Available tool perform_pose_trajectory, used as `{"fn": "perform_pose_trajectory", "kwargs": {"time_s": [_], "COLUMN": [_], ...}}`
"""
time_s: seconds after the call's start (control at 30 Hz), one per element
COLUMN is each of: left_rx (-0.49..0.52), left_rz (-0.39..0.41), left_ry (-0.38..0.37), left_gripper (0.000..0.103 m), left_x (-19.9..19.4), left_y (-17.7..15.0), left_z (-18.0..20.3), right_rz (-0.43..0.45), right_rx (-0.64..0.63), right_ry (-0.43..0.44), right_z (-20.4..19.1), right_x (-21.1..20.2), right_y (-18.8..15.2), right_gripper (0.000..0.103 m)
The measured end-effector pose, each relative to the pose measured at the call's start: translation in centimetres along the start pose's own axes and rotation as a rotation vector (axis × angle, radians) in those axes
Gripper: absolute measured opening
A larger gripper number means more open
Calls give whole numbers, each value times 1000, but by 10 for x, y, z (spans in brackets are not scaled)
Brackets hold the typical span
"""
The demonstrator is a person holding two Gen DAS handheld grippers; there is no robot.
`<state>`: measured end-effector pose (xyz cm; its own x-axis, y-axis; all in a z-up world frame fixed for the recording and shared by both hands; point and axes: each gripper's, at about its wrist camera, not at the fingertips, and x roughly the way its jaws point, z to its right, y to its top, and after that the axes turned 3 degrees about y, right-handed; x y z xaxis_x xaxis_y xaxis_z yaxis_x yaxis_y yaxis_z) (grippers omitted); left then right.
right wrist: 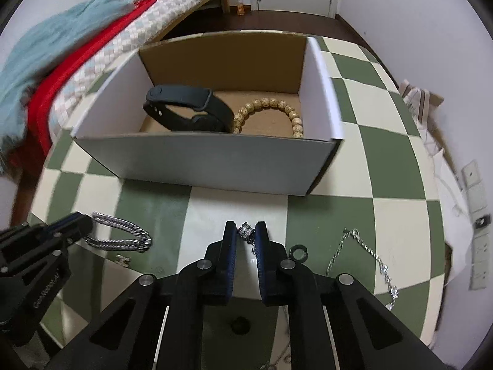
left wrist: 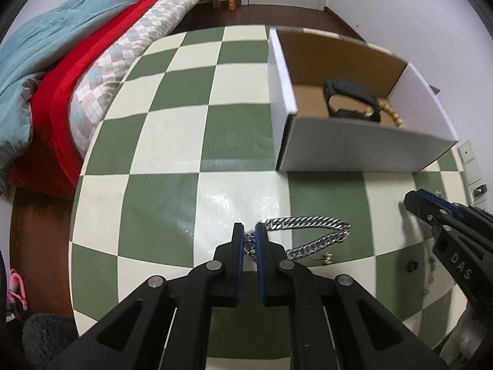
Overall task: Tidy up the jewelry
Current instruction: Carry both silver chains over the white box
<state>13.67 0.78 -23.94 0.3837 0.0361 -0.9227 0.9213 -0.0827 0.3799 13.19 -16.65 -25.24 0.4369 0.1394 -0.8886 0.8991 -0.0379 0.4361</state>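
My left gripper [left wrist: 249,232] is shut on one end of a thick silver chain bracelet [left wrist: 311,234] that lies on the green-and-cream checkered table [left wrist: 172,141]; the bracelet also shows in the right wrist view [right wrist: 123,236]. My right gripper [right wrist: 245,229] is shut on a small silver ring-shaped charm [right wrist: 245,230] with a thin chain hanging below it. A white cardboard box [right wrist: 212,160] holds a black wristband [right wrist: 185,108] and a wooden bead bracelet [right wrist: 271,114]. The box also shows in the left wrist view [left wrist: 354,151].
A thin silver chain [right wrist: 366,256], a small black ring [right wrist: 298,251] and a small gold earring [left wrist: 327,258] lie on the table. A bed with red and teal bedding [left wrist: 61,71] stands left of the table. Wall sockets [right wrist: 476,212] are at the right.
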Motion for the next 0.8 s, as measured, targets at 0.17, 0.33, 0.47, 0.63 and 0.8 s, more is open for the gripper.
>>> {"fn": "perform_pose_trajectory", "kwargs": {"time_s": [0.17, 0.33, 0.47, 0.63, 0.8], "left_rx": [-5, -6, -14, -76, -114], "left_rz": [35, 90, 122, 74, -6], "left_ry": [-52, -106, -154, -242, -288], "left_gripper": [0, 0, 0, 27, 71], "left_x": [-26, -58, -80, -69, -28], "left_y": [10, 23, 34, 40, 25], "left_z": [1, 5, 4, -16, -32], "right_rz": [56, 126, 177, 213, 209], "right_rx": [65, 101, 108, 88, 95], "right_ry": [71, 122, 153, 159, 156], "right_z": [12, 19, 21, 18, 22], "right_x": [-35, -76, -107, -131, -130], "right_y": [6, 20, 35, 50, 50], "right_gripper": [13, 13, 13, 13, 13]}}
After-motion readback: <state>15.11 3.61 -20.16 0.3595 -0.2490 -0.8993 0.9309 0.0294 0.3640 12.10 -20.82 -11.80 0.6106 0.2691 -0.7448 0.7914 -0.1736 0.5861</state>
